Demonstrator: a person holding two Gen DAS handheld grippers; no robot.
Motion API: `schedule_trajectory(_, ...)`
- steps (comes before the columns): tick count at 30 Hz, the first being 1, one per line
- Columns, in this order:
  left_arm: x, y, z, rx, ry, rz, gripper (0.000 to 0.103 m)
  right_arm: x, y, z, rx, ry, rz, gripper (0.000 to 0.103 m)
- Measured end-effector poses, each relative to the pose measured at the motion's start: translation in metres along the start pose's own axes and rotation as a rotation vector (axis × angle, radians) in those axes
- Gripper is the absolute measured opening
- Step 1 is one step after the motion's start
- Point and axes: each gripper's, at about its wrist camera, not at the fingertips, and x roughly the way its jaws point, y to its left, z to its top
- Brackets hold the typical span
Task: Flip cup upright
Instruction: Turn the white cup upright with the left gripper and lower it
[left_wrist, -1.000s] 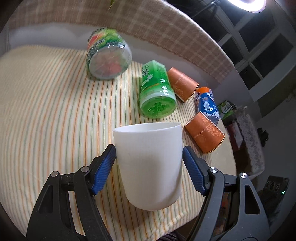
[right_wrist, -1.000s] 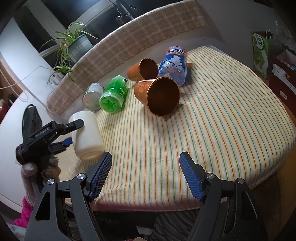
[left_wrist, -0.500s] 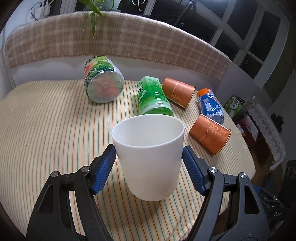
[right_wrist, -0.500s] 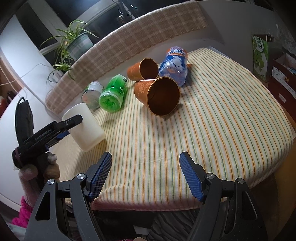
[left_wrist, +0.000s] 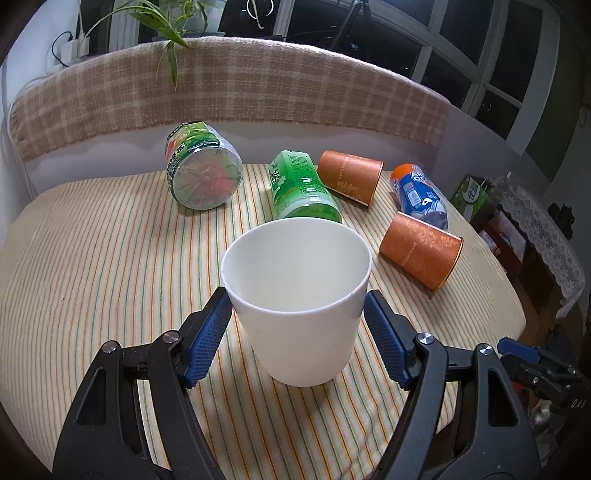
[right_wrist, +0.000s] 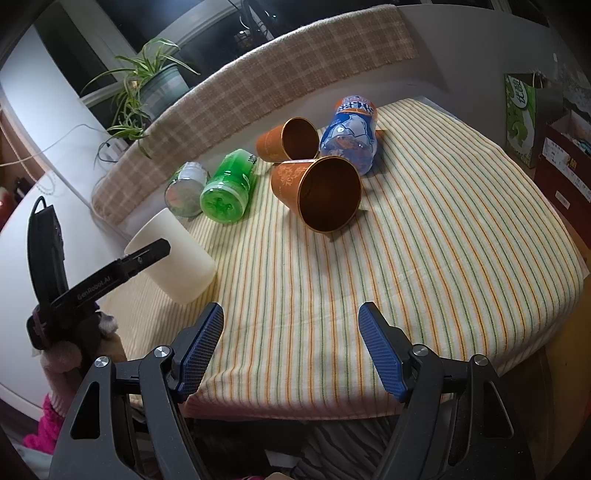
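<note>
A plain white cup (left_wrist: 300, 325) is held near its rim between the blue pads of my left gripper (left_wrist: 297, 314), mouth up and tilted a little toward the camera, with its base close to the striped tablecloth (left_wrist: 92, 258). In the right wrist view the same cup (right_wrist: 173, 254) leans at the table's left edge in the left gripper (right_wrist: 125, 262). My right gripper (right_wrist: 290, 332) is open and empty above the near edge of the table.
Lying on the cloth behind the cup: a clear jar (left_wrist: 203, 173), a green bottle (left_wrist: 301, 192), two orange paper cups (left_wrist: 349, 175) (left_wrist: 421, 251) and a blue bottle (left_wrist: 419, 195). A plaid-covered backrest (left_wrist: 258, 92) rims the far side. Boxes and bags (right_wrist: 554, 147) stand off the right edge.
My left gripper has turned the white cup from nearly sideways to mouth up and lowered it toward the cloth. My right gripper has stayed in place.
</note>
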Motion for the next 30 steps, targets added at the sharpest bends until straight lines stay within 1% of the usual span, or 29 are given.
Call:
schedule_trajectory(7,-0.004,-0.008,-0.007,0.043,-0.005,0.021,0.076,0.000,0.001,0.000,-0.002,0.001,0.000,0.075)
schedule_trajectory(11,-0.003,-0.012,-0.010,0.054,0.003,0.007,0.075,-0.002,0.003,-0.001,-0.004,-0.002,-0.001,0.075)
schedule_trajectory(15,-0.003,-0.017,-0.013,0.063,0.004,0.009,0.076,-0.003,0.005,-0.001,-0.010,-0.008,-0.005,0.075)
schedule_trajectory(30,0.000,-0.009,-0.020,-0.006,0.037,-0.047,0.077,-0.005,0.013,-0.001,-0.051,-0.028,-0.017,0.075)
